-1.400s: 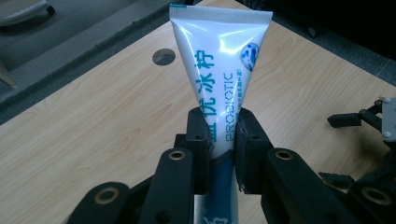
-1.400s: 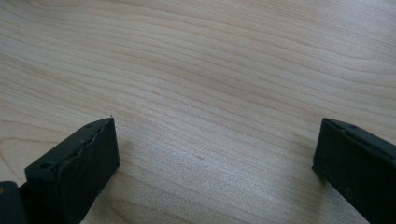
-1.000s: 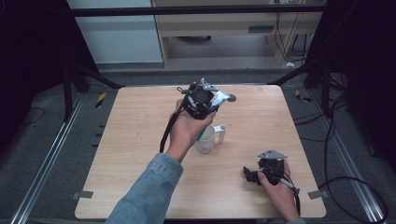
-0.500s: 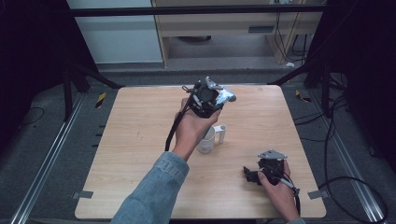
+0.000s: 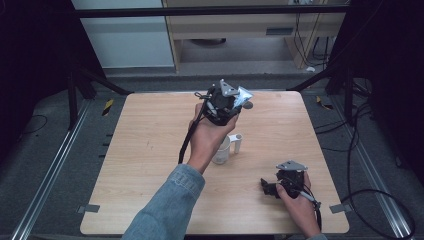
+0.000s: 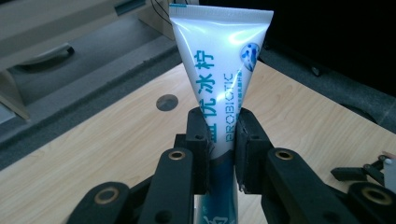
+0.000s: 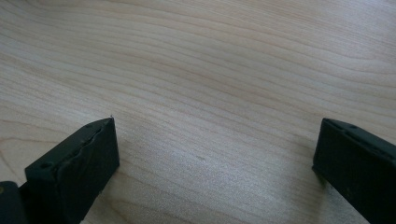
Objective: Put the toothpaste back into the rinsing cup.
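High view: left gripper [image 5: 239, 100] raised over far-centre table [image 5: 150, 130], jaws clamped on toothpaste tube [image 5: 243, 95], white cup [image 5: 222, 150] below, right gripper [image 5: 267, 187] near right on table, left gripper view: tube [image 6: 217, 70] upright between jaws, right gripper view: jaws released, wide apart over bare wood [image 7: 210, 93]

Denim-blue sleeve [image 5: 167, 207] on left arm; black tools, left tool [image 5: 226, 101] and right tool [image 5: 272, 186], grey triangular plates, trailing black cables.
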The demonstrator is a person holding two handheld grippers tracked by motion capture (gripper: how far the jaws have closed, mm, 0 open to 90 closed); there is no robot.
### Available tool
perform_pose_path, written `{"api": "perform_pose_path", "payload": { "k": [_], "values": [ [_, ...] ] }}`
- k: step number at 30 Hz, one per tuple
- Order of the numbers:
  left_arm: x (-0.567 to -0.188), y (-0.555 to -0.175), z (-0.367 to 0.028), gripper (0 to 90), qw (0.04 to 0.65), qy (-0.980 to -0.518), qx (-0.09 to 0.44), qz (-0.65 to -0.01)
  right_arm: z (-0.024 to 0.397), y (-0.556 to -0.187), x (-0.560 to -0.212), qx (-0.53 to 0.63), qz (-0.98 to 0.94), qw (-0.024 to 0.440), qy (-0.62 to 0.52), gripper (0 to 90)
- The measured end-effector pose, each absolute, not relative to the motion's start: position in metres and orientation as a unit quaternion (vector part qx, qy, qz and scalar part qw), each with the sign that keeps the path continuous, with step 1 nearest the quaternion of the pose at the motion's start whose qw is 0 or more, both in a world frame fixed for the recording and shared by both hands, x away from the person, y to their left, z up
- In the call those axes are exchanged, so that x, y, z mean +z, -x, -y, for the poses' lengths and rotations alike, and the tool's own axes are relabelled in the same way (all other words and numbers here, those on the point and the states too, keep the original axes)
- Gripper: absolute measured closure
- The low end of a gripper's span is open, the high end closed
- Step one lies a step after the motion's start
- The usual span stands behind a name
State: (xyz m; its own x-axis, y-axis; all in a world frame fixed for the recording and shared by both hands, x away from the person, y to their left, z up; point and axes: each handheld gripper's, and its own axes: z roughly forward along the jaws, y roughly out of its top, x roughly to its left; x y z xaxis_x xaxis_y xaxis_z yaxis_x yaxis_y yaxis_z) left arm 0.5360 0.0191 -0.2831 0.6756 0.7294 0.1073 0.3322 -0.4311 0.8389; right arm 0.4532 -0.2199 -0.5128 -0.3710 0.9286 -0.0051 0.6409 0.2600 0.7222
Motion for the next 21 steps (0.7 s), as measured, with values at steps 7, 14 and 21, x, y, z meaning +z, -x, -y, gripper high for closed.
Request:
{"api": "perform_pose_path", "payload": {
  "k": [7, 14, 21],
  "values": [
    [-0.285, -0.533, -0.022, 77.5, 0.439, -0.797, 0.252, -0.329, 0.220, -0.453, -0.513, 0.324, -0.762, 0.222, -0.515, 0.4],
    [-0.294, -0.531, -0.028, 77.5, 0.455, -0.778, 0.269, -0.340, 0.220, -0.453, -0.513, 0.325, -0.761, 0.221, -0.516, 0.4],
    [-0.305, -0.532, -0.032, 77.5, 0.481, -0.748, 0.279, -0.361, 0.220, -0.453, -0.513, 0.324, -0.762, 0.222, -0.514, 0.4]
  ]
}}
